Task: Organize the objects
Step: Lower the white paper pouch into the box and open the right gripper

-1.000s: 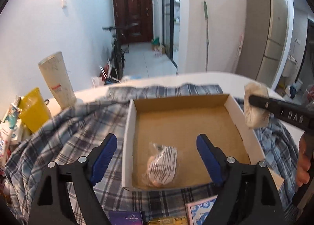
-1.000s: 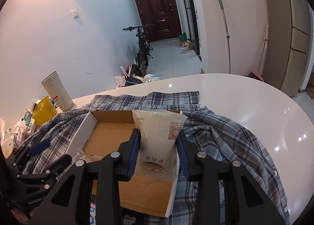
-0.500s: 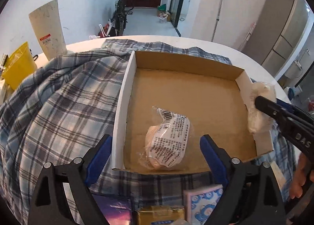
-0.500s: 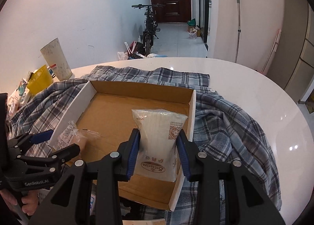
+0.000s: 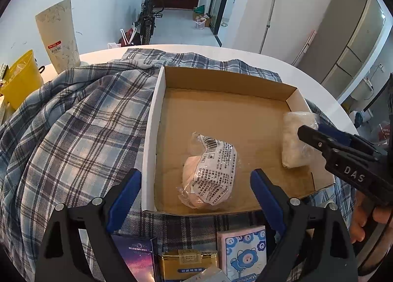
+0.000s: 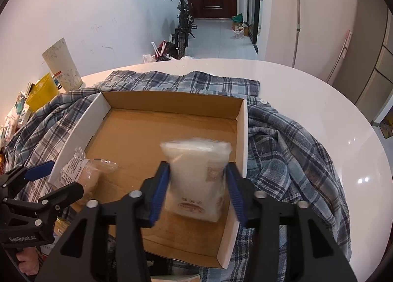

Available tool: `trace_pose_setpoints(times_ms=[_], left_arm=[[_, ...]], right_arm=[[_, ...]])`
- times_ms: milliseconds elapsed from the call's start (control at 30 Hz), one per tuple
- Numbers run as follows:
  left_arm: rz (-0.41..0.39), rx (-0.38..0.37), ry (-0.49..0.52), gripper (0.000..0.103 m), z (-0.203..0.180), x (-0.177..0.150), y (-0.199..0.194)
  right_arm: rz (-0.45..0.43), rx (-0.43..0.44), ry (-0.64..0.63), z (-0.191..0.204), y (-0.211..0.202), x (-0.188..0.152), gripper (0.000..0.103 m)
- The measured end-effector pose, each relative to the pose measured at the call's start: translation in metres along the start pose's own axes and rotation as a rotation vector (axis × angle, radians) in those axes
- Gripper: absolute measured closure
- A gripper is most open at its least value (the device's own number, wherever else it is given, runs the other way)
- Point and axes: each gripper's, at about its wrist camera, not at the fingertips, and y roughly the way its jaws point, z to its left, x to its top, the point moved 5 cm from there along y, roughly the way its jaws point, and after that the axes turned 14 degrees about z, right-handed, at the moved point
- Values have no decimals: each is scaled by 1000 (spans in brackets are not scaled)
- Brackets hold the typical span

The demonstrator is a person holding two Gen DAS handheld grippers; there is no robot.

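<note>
The right hand-held gripper (image 6: 198, 189) has just been opening its jaws; the white rice pouch (image 6: 196, 178) stands between them, blurred, and the pads look clear of it, so I judge it freshly let go against the right wall of the cardboard box (image 6: 242, 134). The left hand-held gripper (image 5: 195, 197) is spread wide and empty over the box's near edge, above the clear-wrapped bun packet (image 5: 210, 175) lying on the box floor. Two items are therefore in. On the plaid shirt (image 5: 73, 122) at the desk's near edge wait a blue-flower tissue pack (image 5: 243, 250), a gold tin (image 5: 188, 264) and a dark blueberry box (image 5: 138, 255), probably next.
</note>
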Motion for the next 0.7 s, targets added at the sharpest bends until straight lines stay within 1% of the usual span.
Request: trace_pose_setpoints(times_ms=[33,67,100,133,167,233,267,367,467,533,600,700], left_arm=[[-9,5,2,12,0,0,0],[-33,11,2,12,1,1,-5],[-49,18,-1,12,1,2,-9],[-70,29,-10,12,2,3,-14],[-96,41,-20,12,5,4,-22],[-157,54,-22,12,6,7,-40],[-190,64,-17,12,5,7,-50],[-334,124,25,12,-3,3,-93],[-457,156,58,12,-10,-12,-133],[-566,152,44,12,-11,-26,-164],[-644,123,49,12,-13,-41,-192],[-707,96,75,11,-20,-60,-217]], right_arm=[[-16,-5,11,-1,-4,1,41],[-42,-8,25,-2,-11,1,41],[-83,-4,29,-1,-21,2,41],[-113,1,25,0,-29,3,39],[-142,3,23,1,-39,3,36],[-194,4,32,2,-59,4,36],[-223,7,36,2,-71,5,36],[-295,9,30,6,-104,3,36],[-353,1,-3,15,-134,-4,34],[-386,-2,-22,21,-152,-12,33],[-413,10,-38,26,-166,-20,32],[-462,34,-57,35,-187,-37,25]])
